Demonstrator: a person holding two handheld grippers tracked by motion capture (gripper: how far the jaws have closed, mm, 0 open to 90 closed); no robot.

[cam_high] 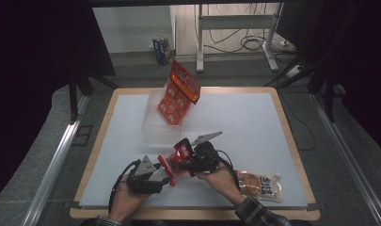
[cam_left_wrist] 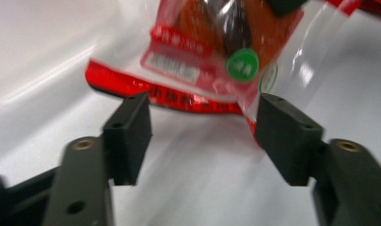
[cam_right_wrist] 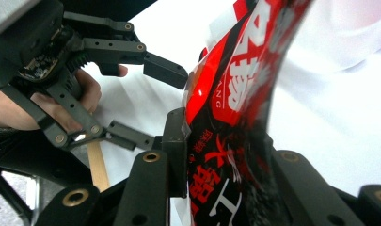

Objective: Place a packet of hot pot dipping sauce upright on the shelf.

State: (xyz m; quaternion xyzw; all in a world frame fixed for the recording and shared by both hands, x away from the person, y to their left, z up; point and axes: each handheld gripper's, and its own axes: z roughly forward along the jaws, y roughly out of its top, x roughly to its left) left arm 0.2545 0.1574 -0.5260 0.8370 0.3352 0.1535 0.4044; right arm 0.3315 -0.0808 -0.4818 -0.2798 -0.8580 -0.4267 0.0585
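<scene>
Your right hand-held gripper [cam_right_wrist: 226, 155] is clamped on the light, slippery red snack packet [cam_right_wrist: 235, 94], your left hand-held gripper [cam_left_wrist: 202, 136] gapes empty; pinch its flat sealed edge.

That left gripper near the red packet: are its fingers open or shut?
Open. The left gripper has its fingers standing apart, with the red snack packet's edge just beyond them and nothing pinched; the right gripper clamps that packet.

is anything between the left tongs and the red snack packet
Nothing visible. The left tongs stand open with the red snack packet hanging just ahead of the pads, bare white table beneath. The right tongs are clamped on the packet.
</scene>
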